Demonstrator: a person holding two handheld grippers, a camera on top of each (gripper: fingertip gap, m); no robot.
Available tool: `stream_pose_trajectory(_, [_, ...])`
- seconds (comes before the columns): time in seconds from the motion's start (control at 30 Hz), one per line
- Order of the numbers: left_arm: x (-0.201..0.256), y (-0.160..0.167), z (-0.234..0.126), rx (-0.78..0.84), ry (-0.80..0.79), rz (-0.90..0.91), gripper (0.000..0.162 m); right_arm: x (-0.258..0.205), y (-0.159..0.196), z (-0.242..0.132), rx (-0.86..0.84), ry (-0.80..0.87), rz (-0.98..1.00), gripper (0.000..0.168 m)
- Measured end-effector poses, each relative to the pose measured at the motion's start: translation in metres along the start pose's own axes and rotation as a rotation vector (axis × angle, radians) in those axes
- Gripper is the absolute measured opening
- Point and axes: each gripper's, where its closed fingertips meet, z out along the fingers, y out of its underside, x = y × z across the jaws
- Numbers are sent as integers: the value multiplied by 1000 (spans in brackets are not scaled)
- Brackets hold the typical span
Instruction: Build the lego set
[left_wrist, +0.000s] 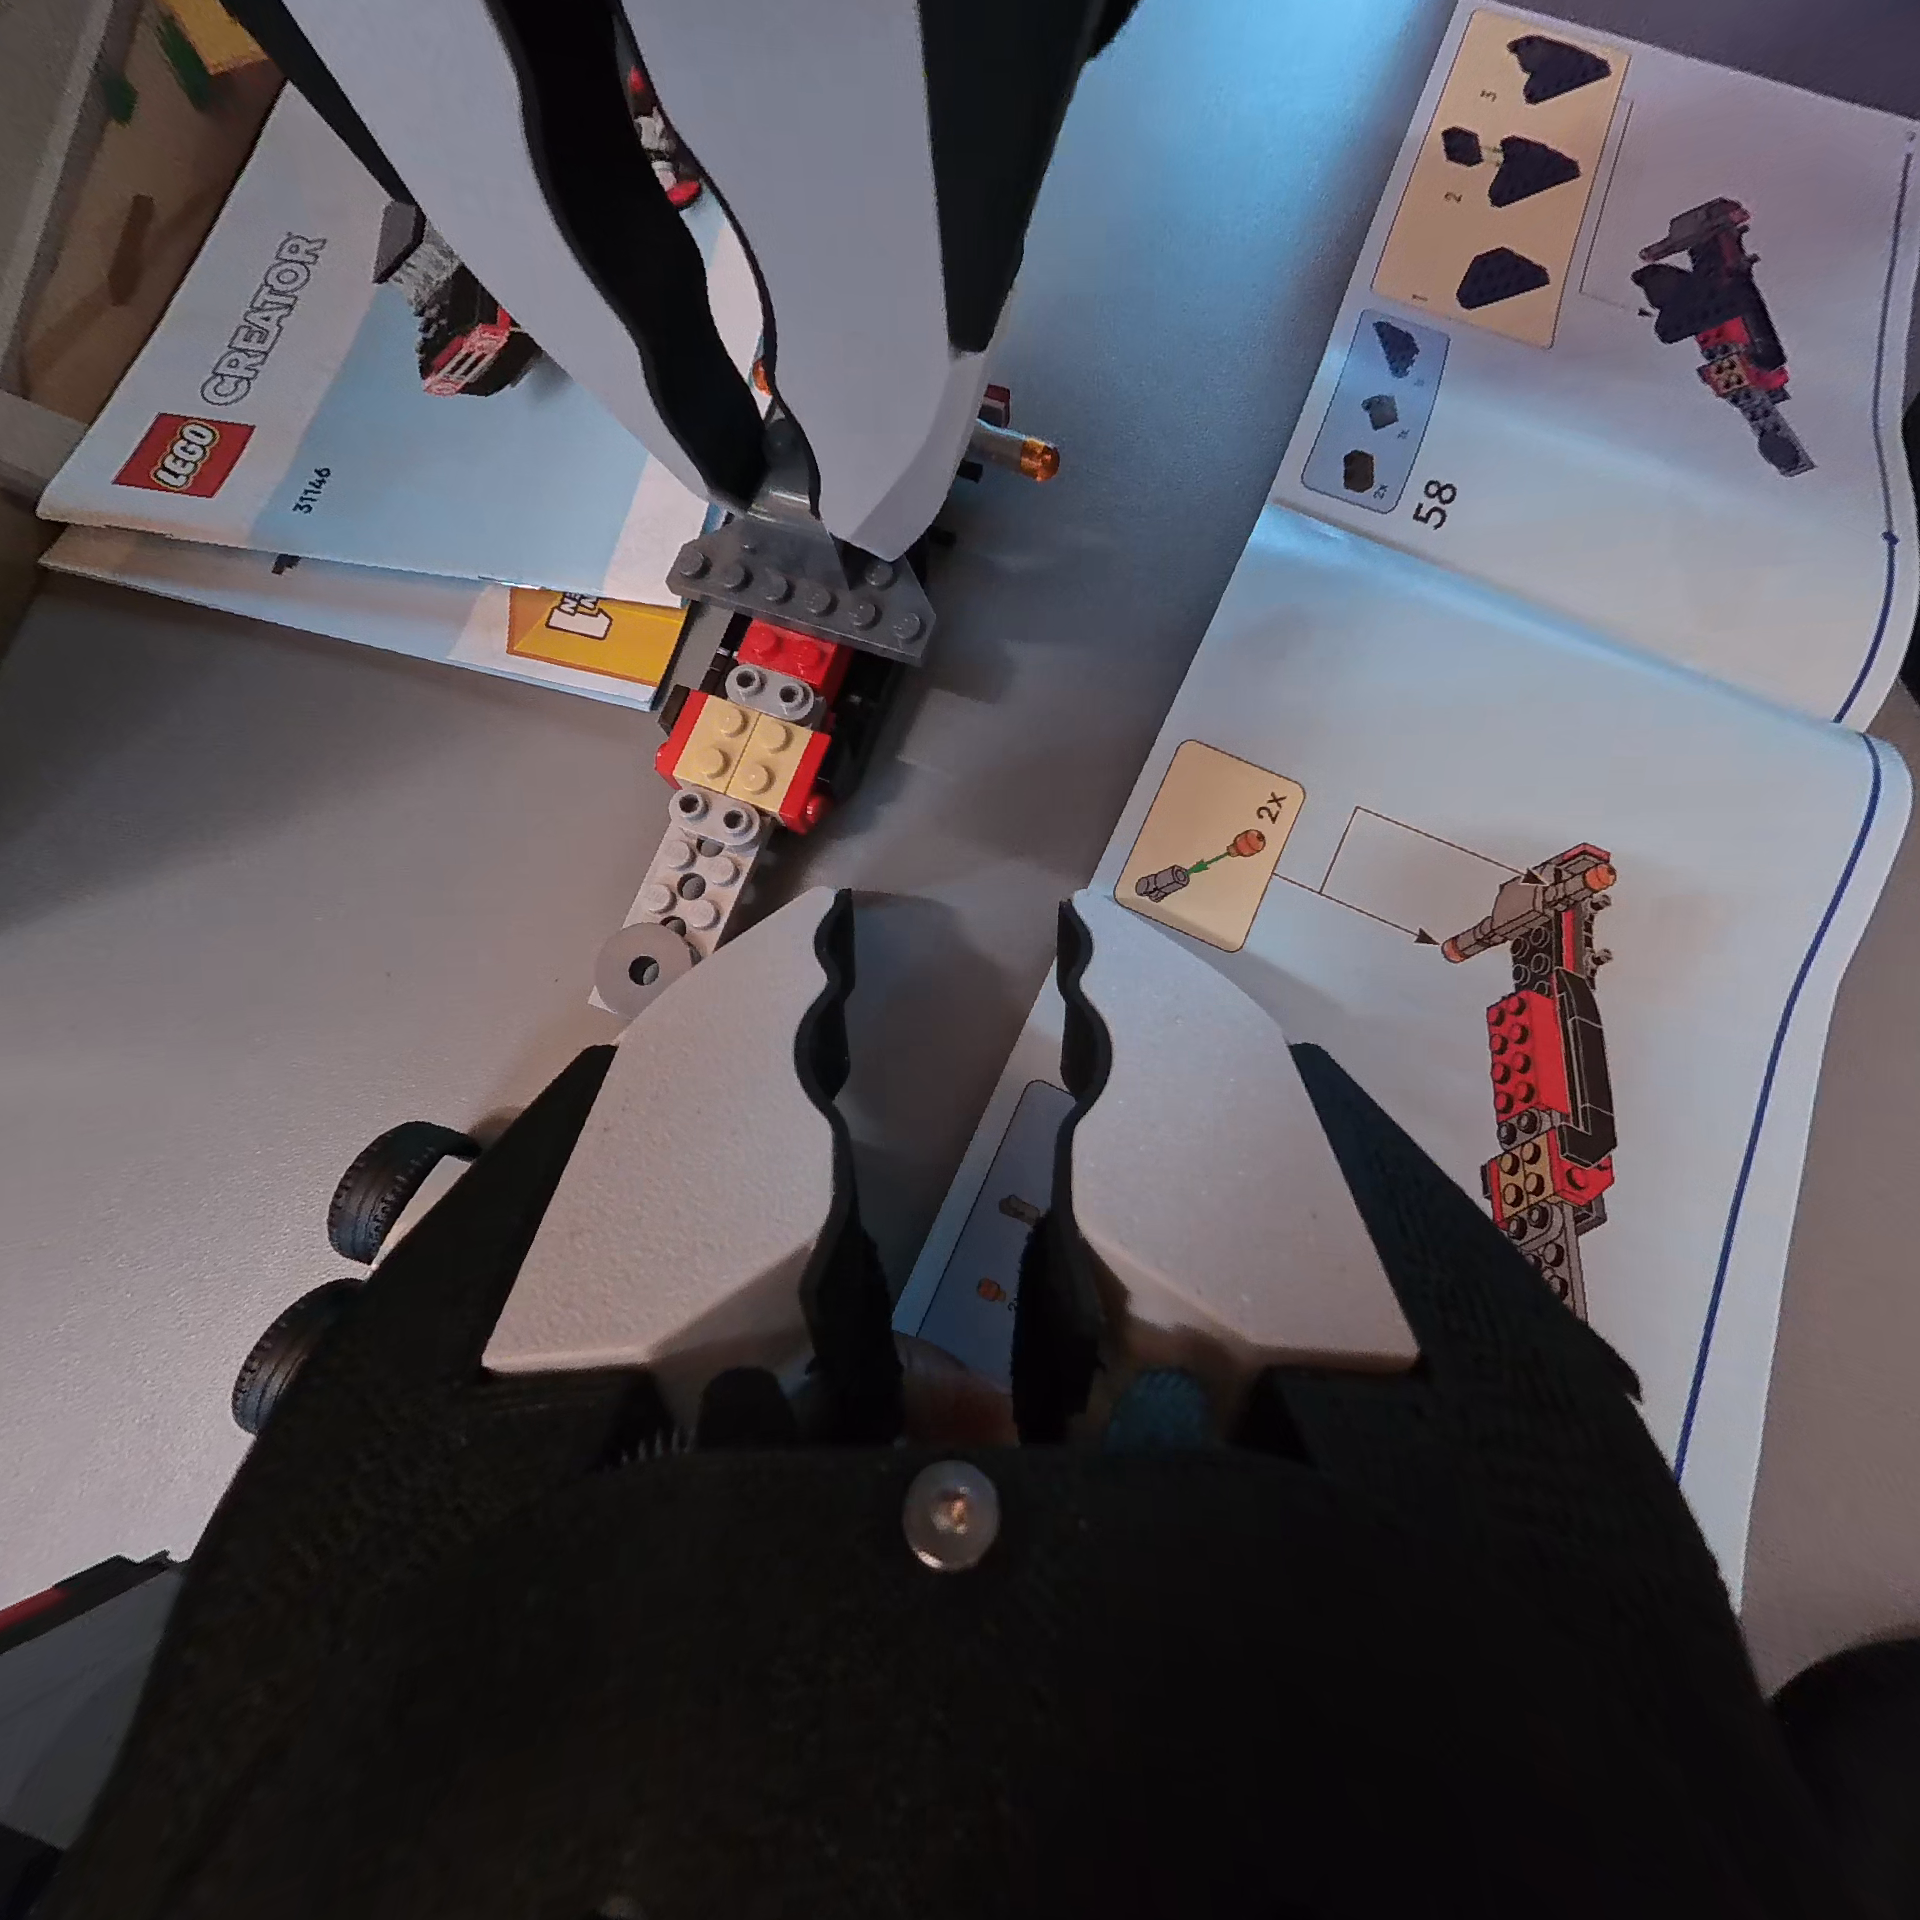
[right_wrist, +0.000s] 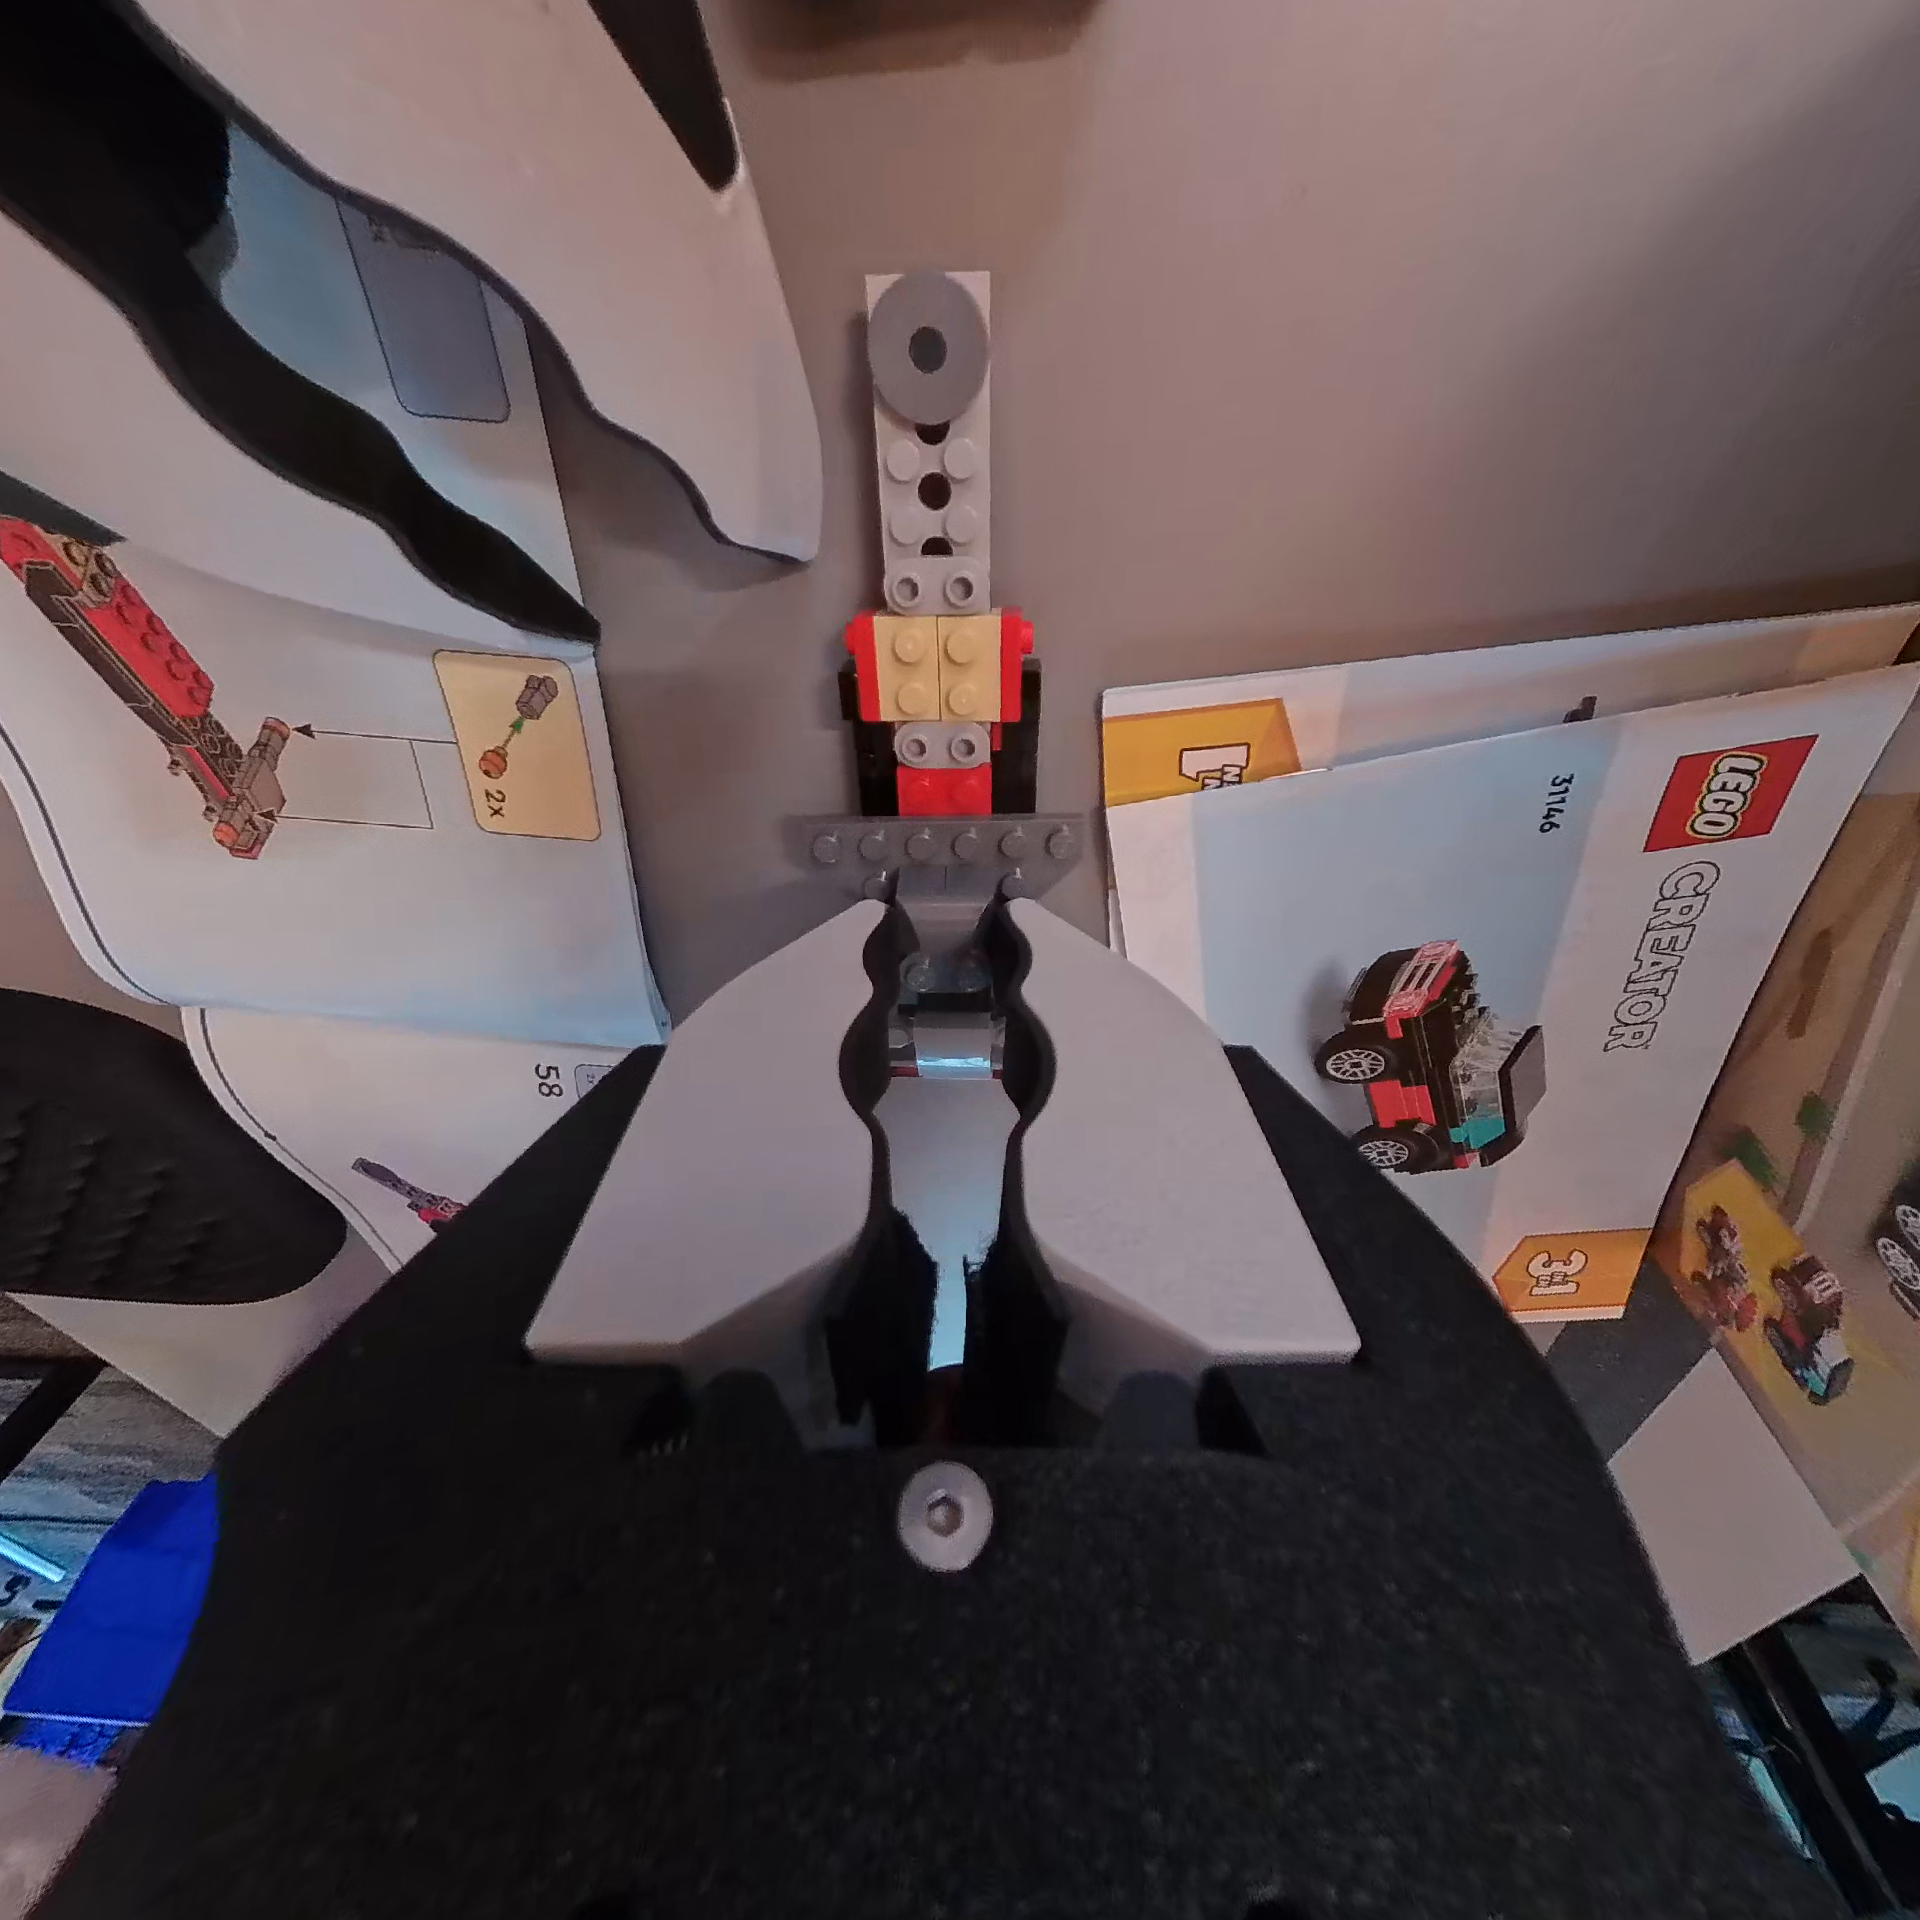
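Lego model (right_wrist: 940, 686), studded plastic, right gripper (right_wrist: 940, 914) clamping its grey wedge

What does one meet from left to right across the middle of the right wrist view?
Open manual → lego model → closed booklet

Glossy moulded plastic on lego model (right_wrist: 938, 717), studs catching light. Matt grainy pale-grey plastic on right gripper (right_wrist: 940, 914) fingers; rough layered black plastic body, shiny metal screw (right_wrist: 943, 1519). Same finish on left gripper (left_wrist: 954, 914). Smooth semi-gloss paper on instruction booklet (left_wrist: 1621, 727). Matt grey table (left_wrist: 260, 935).
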Motion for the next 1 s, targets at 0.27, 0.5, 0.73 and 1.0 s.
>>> stream_pose_trajectory(0.27, [0,-2,-1,14,2,-5,37,3,9,-7,-11,-40,34,30])
stream_pose_trajectory(0.5, [1,-1,-1,10,1,4,37,6,-11,-38,205,8,-93,28])
stream_pose_trajectory(0.73, [0,-1,-1,9,4,0,37,0,-14,-6,198,-19,-97,28])
stream_pose_trajectory(1.0, [0,-1,-1,6,4,1,37,1,-12,-2,168,-25,-60,26])
